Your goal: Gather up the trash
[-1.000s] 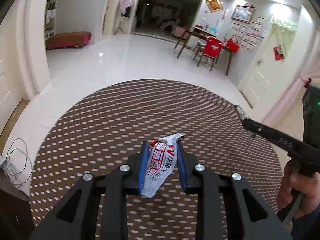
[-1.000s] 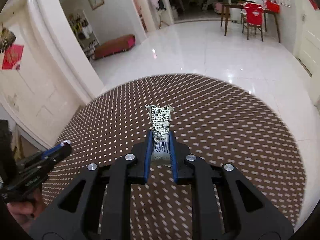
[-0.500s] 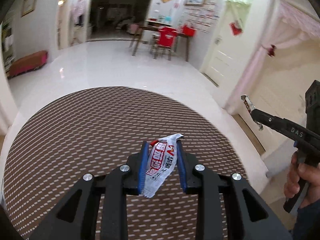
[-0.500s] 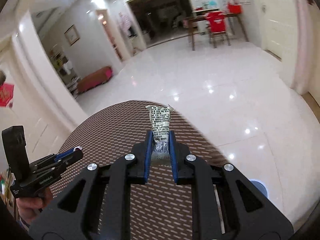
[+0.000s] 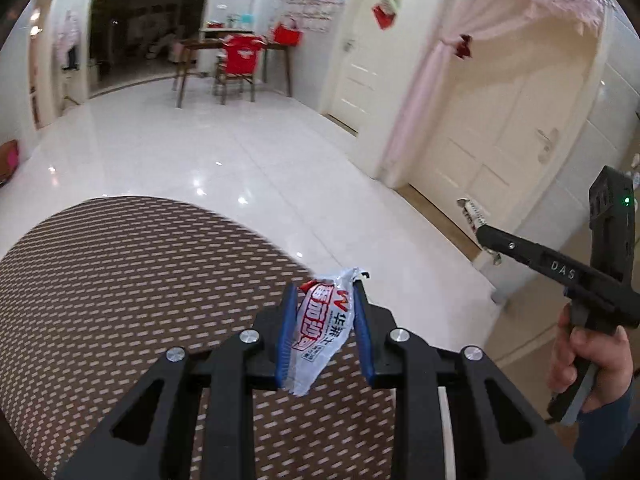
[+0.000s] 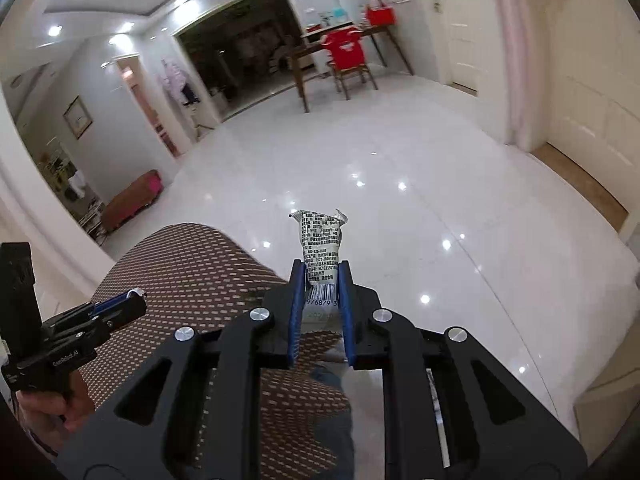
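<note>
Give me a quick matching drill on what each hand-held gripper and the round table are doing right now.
Things:
1. left hand-held gripper
2. right hand-held gripper
3. round table

States:
A. brown with pale dashes, nothing lying on the part in view
B. shut on a red-and-white wrapper
C. shut on a silver wrapper with a barcode

Pairs: 1-B, 2-C, 3-A

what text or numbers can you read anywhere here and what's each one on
"DAS": on the right tongs, seen from the left wrist view.
"976879 3": under the barcode on the grey wrapper in the right tongs.
"W" and big red Chinese characters: on the white wrapper in the left tongs.
Small logo on the left tongs in the right wrist view: too blurred.
Wrapper fine print and wall papers: too small.
</note>
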Demonstrator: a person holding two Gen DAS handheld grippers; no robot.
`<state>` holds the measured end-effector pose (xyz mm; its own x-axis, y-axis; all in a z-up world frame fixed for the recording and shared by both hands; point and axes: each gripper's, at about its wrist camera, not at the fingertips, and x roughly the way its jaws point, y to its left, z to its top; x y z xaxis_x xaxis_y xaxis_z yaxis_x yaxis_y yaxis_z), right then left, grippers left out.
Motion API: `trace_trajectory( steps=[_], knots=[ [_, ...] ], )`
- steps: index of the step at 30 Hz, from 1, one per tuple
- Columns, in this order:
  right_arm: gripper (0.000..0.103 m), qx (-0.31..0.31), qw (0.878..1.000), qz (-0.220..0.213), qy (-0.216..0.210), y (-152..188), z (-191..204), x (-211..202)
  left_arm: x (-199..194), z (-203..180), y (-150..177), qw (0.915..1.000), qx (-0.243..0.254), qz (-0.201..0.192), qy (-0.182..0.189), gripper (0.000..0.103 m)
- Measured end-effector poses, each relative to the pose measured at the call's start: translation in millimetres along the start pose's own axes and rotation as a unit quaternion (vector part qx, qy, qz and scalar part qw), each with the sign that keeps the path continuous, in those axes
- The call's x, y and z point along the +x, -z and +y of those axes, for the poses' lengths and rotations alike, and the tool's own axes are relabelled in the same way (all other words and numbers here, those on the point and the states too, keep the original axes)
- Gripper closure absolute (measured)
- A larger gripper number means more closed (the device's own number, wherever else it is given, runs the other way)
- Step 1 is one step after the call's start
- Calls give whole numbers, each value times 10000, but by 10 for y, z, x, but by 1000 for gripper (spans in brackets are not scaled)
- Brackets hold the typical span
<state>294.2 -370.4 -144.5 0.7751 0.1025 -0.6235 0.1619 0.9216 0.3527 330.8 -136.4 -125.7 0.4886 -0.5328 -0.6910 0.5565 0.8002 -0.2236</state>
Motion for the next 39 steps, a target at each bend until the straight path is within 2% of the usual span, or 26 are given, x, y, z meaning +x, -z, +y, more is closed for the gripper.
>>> trace_trajectory(
  steps=[6,14,19,20,21,22,23,24,25,27,29,30,36,39],
  knots=[
    [86,436,9985,124,322,141,-460,-37,640,-398,-162,9978,187,519,376,77],
    [86,991,9925,434,569,391,-944,-24,1320,-808,-152,9908,537,1110,553,77],
    [84,1259,9888,552,580,479,-1159,4,1728,-998,-180,9848,612,1463,707,76],
    [83,1296,9882,569,580,471,-1118,29,1769,-968,-161,9833,633,1528,757,76],
    [83,1333,9876,593,588,482,-1137,53,1847,-982,-152,9812,666,1623,805,70],
    [80,1380,9866,611,619,511,-1192,62,1877,-957,-145,9800,666,1686,819,61],
    [60,1427,9854,645,669,533,-1226,99,1943,-941,-147,9798,610,1765,719,31],
    [44,1504,9835,697,722,557,-1266,122,1962,-925,-150,9802,560,1800,606,8],
    [30,1674,9801,730,774,586,-1345,123,1966,-868,-163,9824,412,1765,451,8],
    [30,1909,9763,712,735,643,-1415,102,1944,-846,-156,9836,300,1688,553,8],
    [10,1989,9741,708,805,691,-1445,57,1862,-798,-171,9852,384,1615,417,8],
    [7,2002,9736,689,855,700,-1455,37,1824,-782,-201,9862,450,1560,322,8],
    [6,1989,9708,687,1153,721,-1506,-116,1479,-719,-273,9918,453,1185,134,8],
    [6,1936,9723,683,1116,663,-1459,-116,1296,-709,-320,9937,462,1012,111,8]
  ],
)
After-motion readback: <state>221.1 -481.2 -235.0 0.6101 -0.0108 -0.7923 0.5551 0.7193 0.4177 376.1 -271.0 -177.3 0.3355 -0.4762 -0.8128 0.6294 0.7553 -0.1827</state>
